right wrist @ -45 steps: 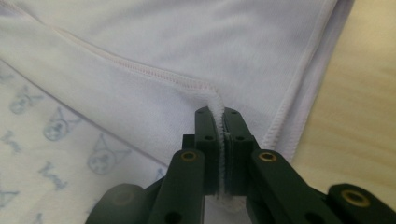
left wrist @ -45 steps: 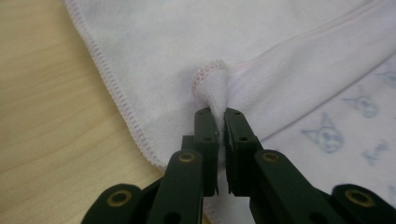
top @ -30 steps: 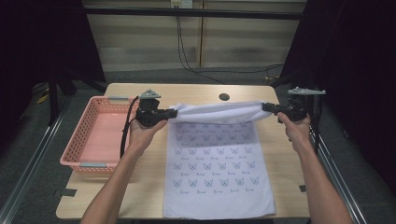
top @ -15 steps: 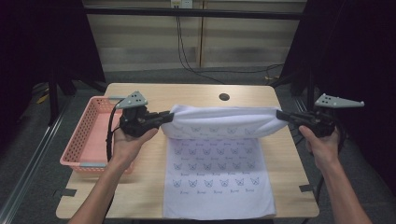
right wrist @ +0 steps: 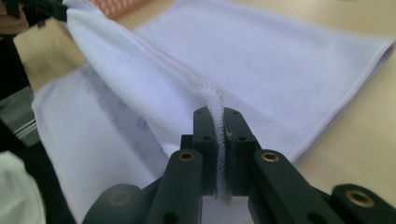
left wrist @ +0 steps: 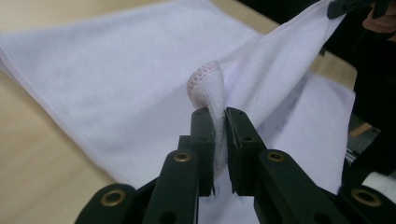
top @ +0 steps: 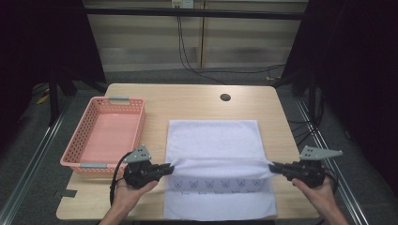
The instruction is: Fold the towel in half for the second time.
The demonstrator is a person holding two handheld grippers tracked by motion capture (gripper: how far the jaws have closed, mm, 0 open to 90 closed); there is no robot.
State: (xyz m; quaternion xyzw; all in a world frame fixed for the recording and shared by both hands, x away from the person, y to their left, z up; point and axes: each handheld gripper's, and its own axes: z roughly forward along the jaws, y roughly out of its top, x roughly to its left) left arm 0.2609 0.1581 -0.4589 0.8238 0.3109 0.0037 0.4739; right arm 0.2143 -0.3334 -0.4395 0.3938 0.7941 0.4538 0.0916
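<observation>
**Towel folded toward the near edge, a corner in each claw**

Towel point(top: 213, 140), white with rows of small butterfly-like prints on its underside, lies on the wooden surface point(top: 187, 101) just right of the pink basket point(top: 105, 133). Its far part is doubled over toward the person, so that plain white cloth covers most of it and a single printed band shows near the front edge of the surface. The folded-over edge runs as a taut line from side to side, lifted a little above the layer beneath.

At the end of that line nearest the basket, the left claw point(top: 168, 167) is clamped on the towel's corner; the left gripper view shows the stitched hem point(left wrist: 205, 77) bunched up and pinched between the two black jaws point(left wrist: 218, 140), which have just eased apart slightly while the cloth remains between them. The person's left hand point(top: 129, 192) holds this gripper just in front of the basket's near rim.

At the end farthest from the basket, the right claw point(top: 273, 166) grips the other corner; the right gripper view shows the hem point(right wrist: 212, 95) squeezed flat between nearly closed jaws. The right hand point(top: 317, 194) holds it beyond the towel's side edge.

A small dark hole point(top: 225, 97) sits in the surface, beyond the towel's far edge.
</observation>
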